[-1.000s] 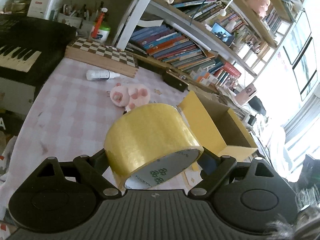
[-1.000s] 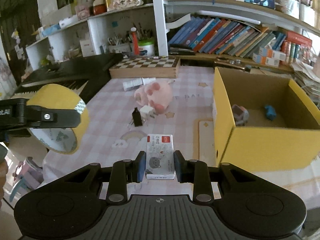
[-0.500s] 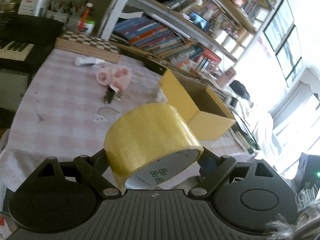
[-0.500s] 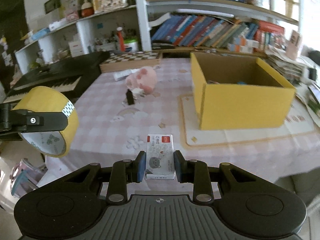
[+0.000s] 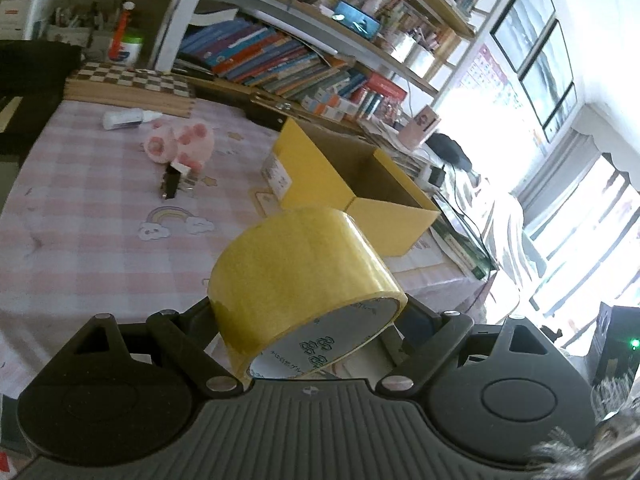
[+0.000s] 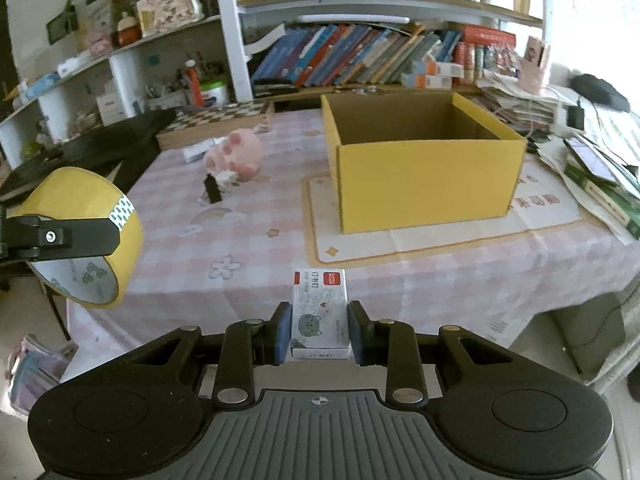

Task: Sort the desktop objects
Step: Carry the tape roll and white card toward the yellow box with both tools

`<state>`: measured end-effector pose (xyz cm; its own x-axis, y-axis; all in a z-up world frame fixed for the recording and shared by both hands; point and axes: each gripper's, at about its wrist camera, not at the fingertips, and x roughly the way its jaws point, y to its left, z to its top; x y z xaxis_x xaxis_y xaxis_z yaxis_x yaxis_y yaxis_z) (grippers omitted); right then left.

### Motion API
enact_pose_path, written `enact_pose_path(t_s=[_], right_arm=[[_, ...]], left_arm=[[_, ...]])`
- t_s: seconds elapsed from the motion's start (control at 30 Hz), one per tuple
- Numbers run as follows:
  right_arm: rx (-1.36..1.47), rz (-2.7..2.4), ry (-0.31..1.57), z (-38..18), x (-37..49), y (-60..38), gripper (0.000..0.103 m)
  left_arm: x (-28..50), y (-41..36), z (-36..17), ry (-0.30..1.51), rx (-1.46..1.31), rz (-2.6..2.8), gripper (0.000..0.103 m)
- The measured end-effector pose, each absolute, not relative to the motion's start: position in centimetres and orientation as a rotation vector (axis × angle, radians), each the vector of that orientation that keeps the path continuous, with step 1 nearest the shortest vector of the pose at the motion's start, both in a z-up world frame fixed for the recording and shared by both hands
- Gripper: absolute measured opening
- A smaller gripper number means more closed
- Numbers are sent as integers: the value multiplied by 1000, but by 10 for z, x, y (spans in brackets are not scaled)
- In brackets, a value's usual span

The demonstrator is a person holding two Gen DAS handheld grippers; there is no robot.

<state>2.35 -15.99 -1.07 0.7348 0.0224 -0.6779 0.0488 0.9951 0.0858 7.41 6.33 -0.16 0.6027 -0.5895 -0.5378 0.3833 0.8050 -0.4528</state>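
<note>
Left gripper (image 5: 308, 316) pinching yellow tape roll (image 5: 304, 276); right gripper (image 6: 319, 332) clamped on small staple box (image 6: 319, 312). Both held off table's near edge, facing open yellow box (image 6: 424, 184), likely for drop-in.

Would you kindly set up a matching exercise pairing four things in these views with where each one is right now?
Things:
1. yellow tape roll
2. small white box
3. pink plush toy
4. glue bottle

Places:
A. lying by the chessboard
B. in the right tool
C. on the tablecloth left of the yellow carton
D. in the left tool

Pairs: 1-D, 2-B, 3-C, 4-A
</note>
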Motion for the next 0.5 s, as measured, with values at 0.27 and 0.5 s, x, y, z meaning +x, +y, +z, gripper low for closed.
enact_pose_path(t_s=[0.27, 0.5], right_arm=[[128, -82, 762, -13, 22, -188, 29], [149, -135, 778, -13, 31, -219, 29]], left_arm=[[90, 26, 0, 744, -259, -657, 89], [106, -12, 5, 736, -220, -721, 89]])
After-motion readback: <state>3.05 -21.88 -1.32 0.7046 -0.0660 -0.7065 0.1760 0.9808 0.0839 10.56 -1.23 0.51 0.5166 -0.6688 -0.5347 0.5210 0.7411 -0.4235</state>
